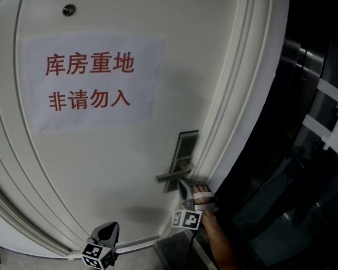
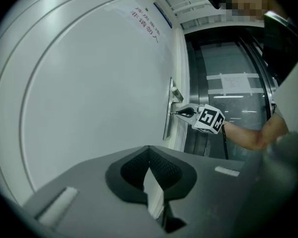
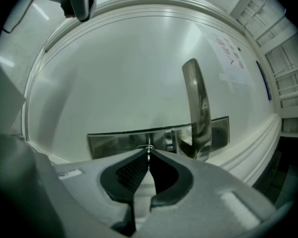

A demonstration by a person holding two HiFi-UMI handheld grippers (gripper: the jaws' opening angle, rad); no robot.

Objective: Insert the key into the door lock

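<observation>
A white panelled door fills the frame. At the steel lock plate, lower centre, a thin metal key is pinched by the closed right gripper and levelled for the keyhole. At lower left, the left gripper is held closed and empty.

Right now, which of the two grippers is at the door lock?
The right gripper: its shut jaws hold the key at the lock plate. The left gripper hangs away from it.

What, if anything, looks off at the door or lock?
Nothing stands out. The paper sign lies flat on the door, and the lock plate and handle sit straight with no visible damage. The right gripper is shut on the key at the plate; the left gripper is shut, holding nothing, away from it.
</observation>
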